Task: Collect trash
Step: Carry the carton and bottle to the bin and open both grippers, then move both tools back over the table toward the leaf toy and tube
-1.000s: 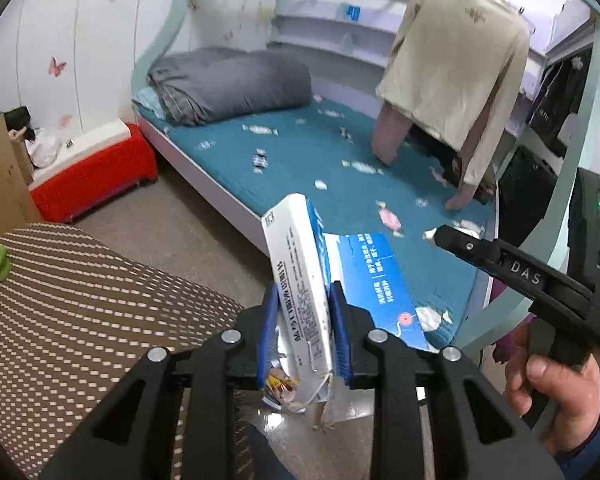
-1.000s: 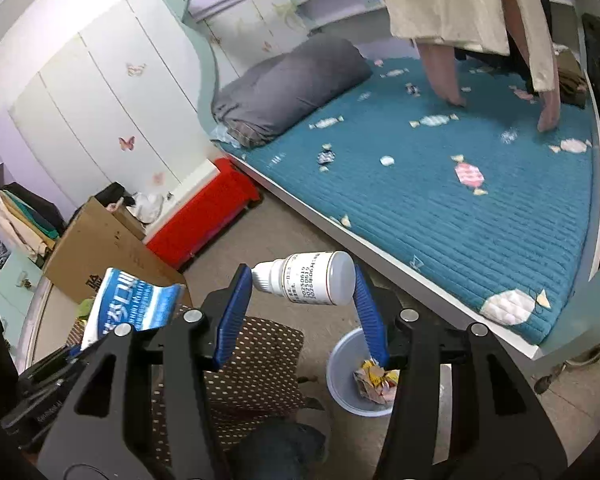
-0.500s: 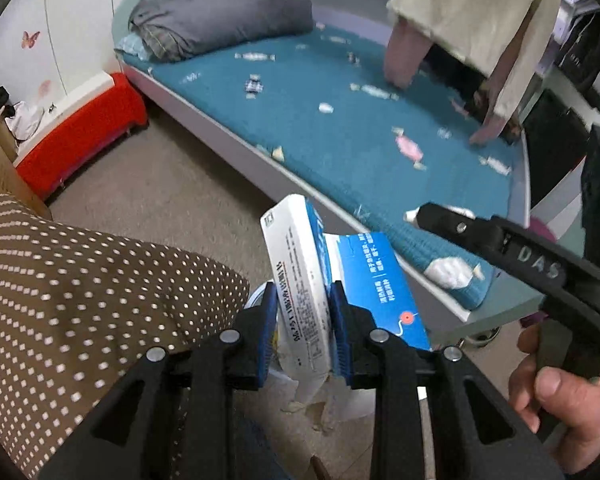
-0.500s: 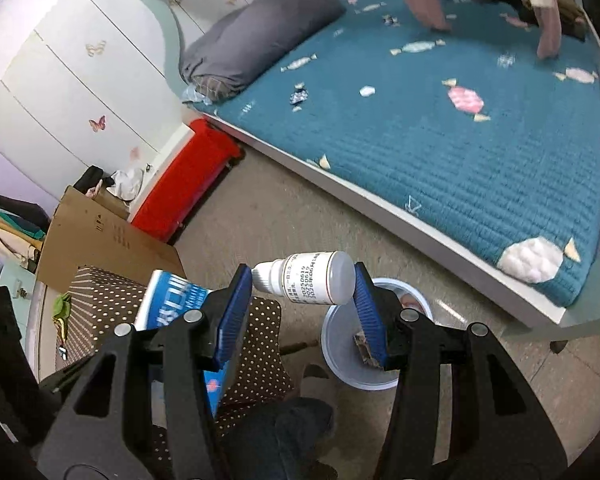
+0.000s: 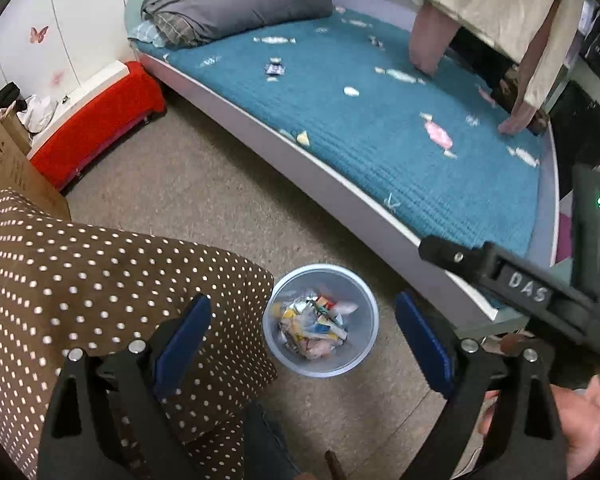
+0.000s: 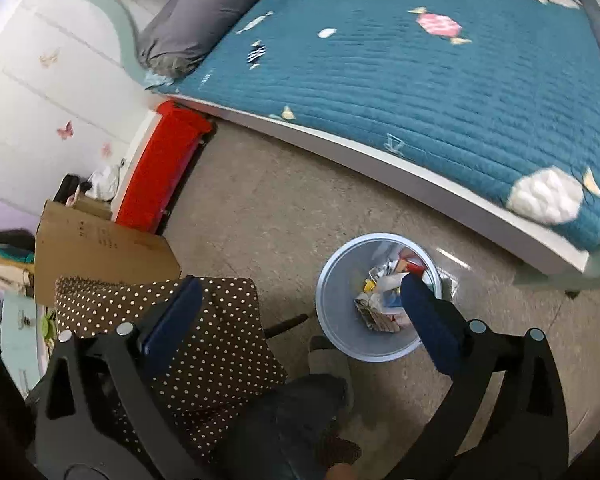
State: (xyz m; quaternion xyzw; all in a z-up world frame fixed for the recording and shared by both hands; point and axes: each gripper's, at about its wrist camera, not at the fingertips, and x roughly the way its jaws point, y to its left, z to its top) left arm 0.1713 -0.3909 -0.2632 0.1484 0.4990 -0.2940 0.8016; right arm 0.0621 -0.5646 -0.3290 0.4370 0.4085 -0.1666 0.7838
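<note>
A small pale blue waste bin [image 5: 352,360] stands on the floor between the polka-dot table and the bed; it also shows in the right wrist view [image 6: 332,320]. It holds a heap of crumpled wrappers and packaging [image 5: 316,328]. My left gripper [image 5: 302,322] is open and empty, above the bin. My right gripper [image 6: 300,300] is open and empty too, its right finger [image 6: 424,312] over the bin's mouth. The right gripper's body [image 5: 520,284] shows at the right of the left wrist view.
A table with a brown polka-dot cloth [image 5: 80,272] is at the left. A bed with a teal quilt [image 5: 380,120] fills the far side, a grey duvet [image 5: 236,0] on it. A red bench [image 5: 96,124] and cardboard box [image 6: 100,248] stand by the wall.
Both grippers have tilted down over the bin and opened. The blue-and-white box is gone from the left gripper and the white bottle from the right.
</note>
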